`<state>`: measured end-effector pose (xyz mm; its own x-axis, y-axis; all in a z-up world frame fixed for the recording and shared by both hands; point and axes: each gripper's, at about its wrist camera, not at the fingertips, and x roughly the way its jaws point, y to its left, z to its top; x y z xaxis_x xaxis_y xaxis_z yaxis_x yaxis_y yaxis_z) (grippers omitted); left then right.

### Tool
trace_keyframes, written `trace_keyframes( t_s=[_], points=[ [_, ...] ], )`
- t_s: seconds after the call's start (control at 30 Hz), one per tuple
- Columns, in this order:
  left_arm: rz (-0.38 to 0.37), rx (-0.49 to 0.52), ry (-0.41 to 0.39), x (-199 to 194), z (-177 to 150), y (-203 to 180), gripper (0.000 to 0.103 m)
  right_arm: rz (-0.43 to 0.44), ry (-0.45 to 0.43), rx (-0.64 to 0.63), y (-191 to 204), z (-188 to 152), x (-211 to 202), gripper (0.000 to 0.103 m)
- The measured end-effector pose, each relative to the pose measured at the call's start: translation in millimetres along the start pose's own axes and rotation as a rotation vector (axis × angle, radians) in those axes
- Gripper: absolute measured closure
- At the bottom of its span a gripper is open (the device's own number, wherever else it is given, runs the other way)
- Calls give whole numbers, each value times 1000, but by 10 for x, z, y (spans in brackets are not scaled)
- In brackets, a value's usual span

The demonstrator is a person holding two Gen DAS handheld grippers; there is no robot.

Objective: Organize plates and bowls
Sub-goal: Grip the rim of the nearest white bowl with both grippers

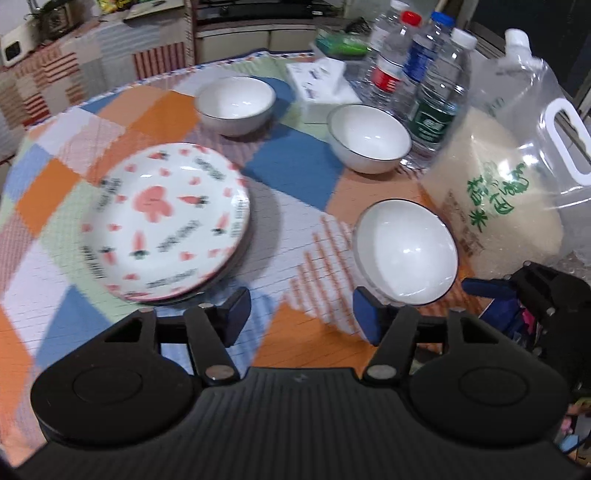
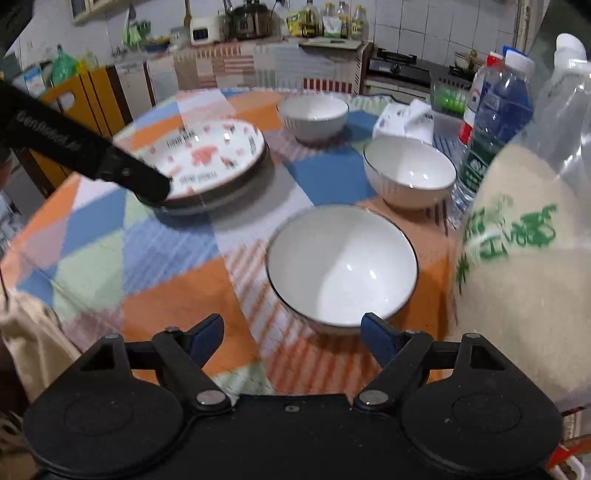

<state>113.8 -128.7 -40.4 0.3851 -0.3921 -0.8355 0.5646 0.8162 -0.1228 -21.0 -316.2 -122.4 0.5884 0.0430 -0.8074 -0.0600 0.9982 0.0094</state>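
The nearest white dark-rimmed ceramic bowl (image 2: 341, 267) sits just ahead of the right gripper (image 2: 293, 338), its fingers spread and empty, nearer than the equally spread left gripper (image 1: 301, 319).

kitchen looks pretty lived-in tbh. round table (image 2: 177, 295) has a patchwork cloth in orange, blue and green. behind the table there's a counter (image 2: 258, 66) under a similar checked cover, white tiled wall (image 2: 424, 22) above it, a gas stove (image 2: 399, 66) to the counter's right, yellow cabinet (image 2: 92, 92) to its left. lighting's dim indoor stuff
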Motion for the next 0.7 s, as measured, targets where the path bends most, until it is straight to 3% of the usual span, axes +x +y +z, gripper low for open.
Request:
trace_keyframes(
  t_s=[0.17,0.23,0.37,0.47,0.53,0.7],
  points=[
    [-48,29,23,394,14,-187,40,-28,55,21,-131,-64,277,18],
    [-53,28,50,569,-13,-288,40,-64,115,-49,-113,-81,405,19],
    [-87,-15,58,818,-30,-379,39,-71,83,-22,-173,-67,531,19],
    [-93,-22,41,915,-29,-439,47,-79,57,-14,-216,-22,606,19],
    [-123,-46,54,958,-9,-428,78,-82,46,-24,-203,-9,653,18],
    [-150,-62,92,988,-10,-360,84,-109,-18,-53,-158,-60,701,16]
  ],
)
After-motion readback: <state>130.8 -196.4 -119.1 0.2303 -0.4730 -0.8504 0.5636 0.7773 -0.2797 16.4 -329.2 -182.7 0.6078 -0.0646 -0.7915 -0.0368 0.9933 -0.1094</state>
